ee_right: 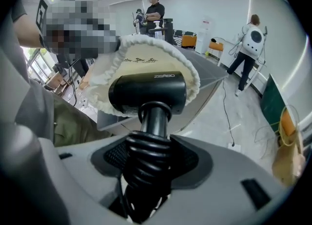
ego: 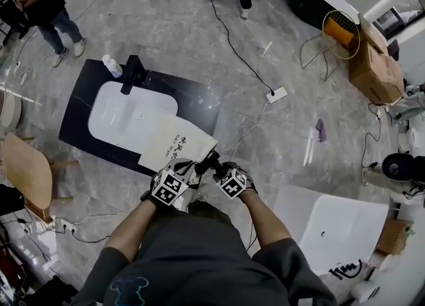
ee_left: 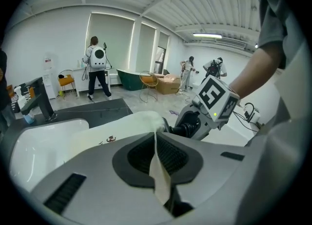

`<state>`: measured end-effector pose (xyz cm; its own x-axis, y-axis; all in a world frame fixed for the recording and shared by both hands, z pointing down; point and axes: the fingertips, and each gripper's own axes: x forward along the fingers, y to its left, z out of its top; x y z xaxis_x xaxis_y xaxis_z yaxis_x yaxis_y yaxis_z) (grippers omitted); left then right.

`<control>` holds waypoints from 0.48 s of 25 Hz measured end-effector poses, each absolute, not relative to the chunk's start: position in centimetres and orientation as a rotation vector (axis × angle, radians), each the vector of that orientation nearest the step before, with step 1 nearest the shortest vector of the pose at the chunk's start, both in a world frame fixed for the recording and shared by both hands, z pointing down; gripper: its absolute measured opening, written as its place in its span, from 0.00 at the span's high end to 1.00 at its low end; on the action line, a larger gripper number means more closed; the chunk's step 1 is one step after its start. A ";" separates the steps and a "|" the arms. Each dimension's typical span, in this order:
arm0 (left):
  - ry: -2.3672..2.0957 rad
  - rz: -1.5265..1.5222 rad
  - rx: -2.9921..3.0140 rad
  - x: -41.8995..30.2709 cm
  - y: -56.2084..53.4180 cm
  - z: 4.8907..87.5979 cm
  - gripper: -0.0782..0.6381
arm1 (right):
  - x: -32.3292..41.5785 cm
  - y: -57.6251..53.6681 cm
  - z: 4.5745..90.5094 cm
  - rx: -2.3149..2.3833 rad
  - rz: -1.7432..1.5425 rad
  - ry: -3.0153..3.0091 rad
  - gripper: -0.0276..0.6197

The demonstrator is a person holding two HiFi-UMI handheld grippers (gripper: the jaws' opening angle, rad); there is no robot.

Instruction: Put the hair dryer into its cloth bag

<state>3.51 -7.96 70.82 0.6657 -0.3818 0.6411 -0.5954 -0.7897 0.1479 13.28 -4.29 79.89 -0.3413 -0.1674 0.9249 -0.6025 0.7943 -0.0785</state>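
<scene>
Marble floor (ego: 285,39), left gripper (ego: 188,167) beside right gripper (ego: 214,165), both angled down

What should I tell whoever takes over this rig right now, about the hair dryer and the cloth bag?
Grippers: the left hand-held gripper is shut on the rim of the cloth bag, holding its mouth open. The right hand-held gripper is shut on the cord-wrapped handle of the hair dryer.
Done: dryer head at the bag's mouth, not visibly inside.
Left: slide it in, release both.
</scene>
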 end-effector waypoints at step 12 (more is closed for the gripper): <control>-0.646 0.865 2.555 5.0 -7.3 71.2 0.88 | 10.6 -7.6 78.9 0.437 0.430 -1.933 0.59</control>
